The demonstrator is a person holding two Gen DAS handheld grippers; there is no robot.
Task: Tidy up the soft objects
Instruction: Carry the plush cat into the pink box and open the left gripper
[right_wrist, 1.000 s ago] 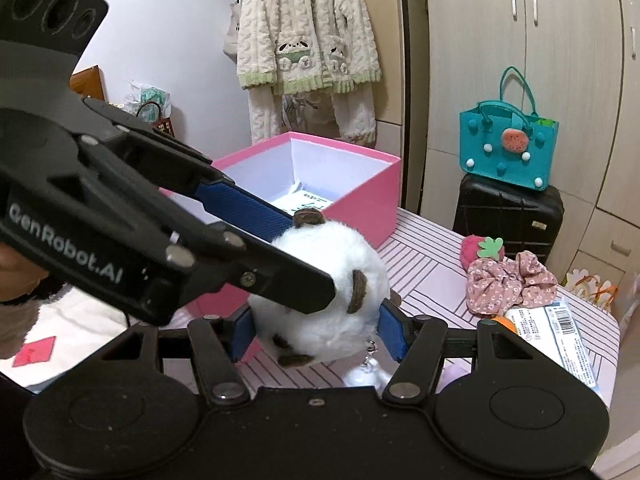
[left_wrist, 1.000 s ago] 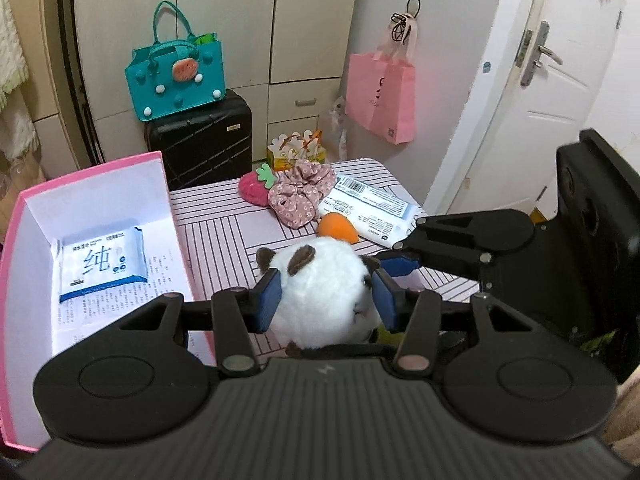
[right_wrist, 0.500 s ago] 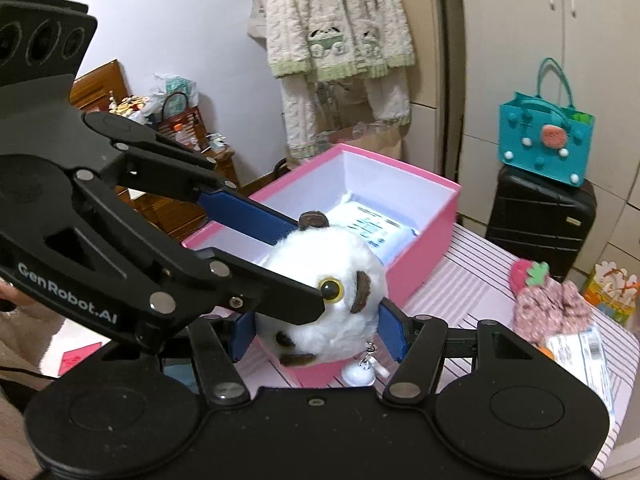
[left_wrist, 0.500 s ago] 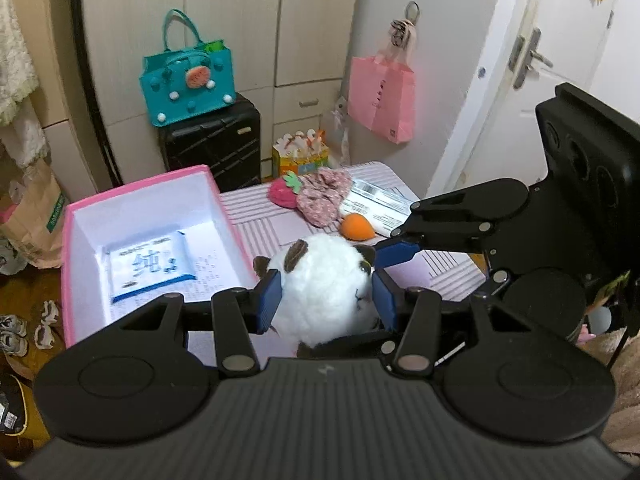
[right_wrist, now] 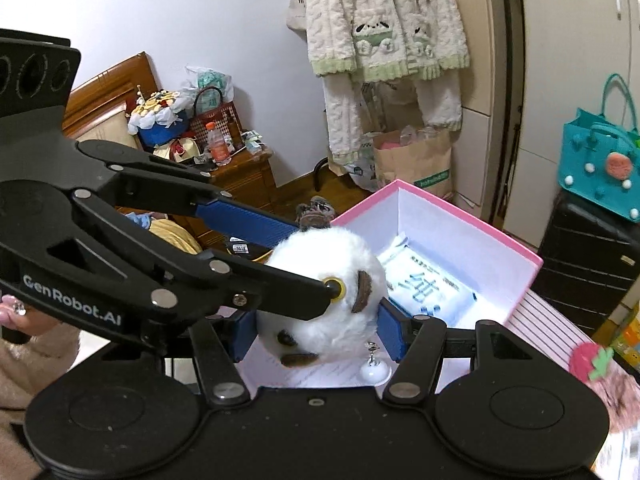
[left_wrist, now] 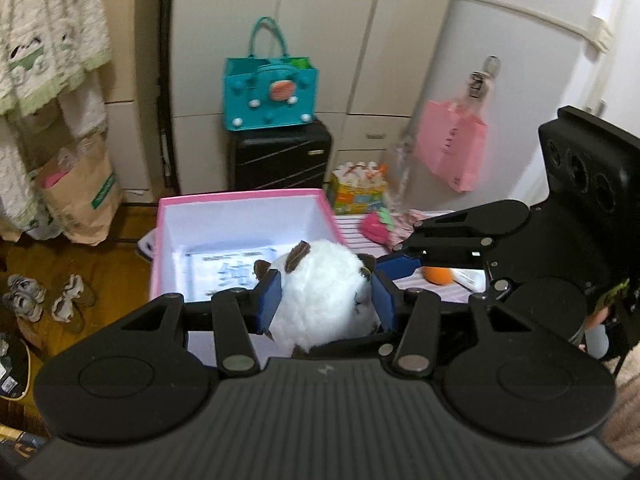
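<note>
A white fluffy plush toy (left_wrist: 320, 292) with brown ears is held between both grippers at once. My left gripper (left_wrist: 326, 300) is shut on its sides; my right gripper (right_wrist: 316, 330) is shut on it too, crossing the left one. The toy (right_wrist: 320, 280) hangs above the near part of the pink box (left_wrist: 240, 204), which holds a white and blue tissue pack (right_wrist: 424, 292). A small white bell (right_wrist: 374, 372) dangles under the toy.
On the striped table (right_wrist: 548, 328) right of the box lie a red strawberry plush (left_wrist: 374, 226), a pink scrunchie (right_wrist: 616, 396), an orange ball (left_wrist: 436, 274) and a white packet (left_wrist: 470, 280). A black suitcase (left_wrist: 280, 156) with a teal bag stands behind.
Both grippers have carried the plush toy up and to the left, from over the striped table to above the pink box. The grip on it has not changed.
</note>
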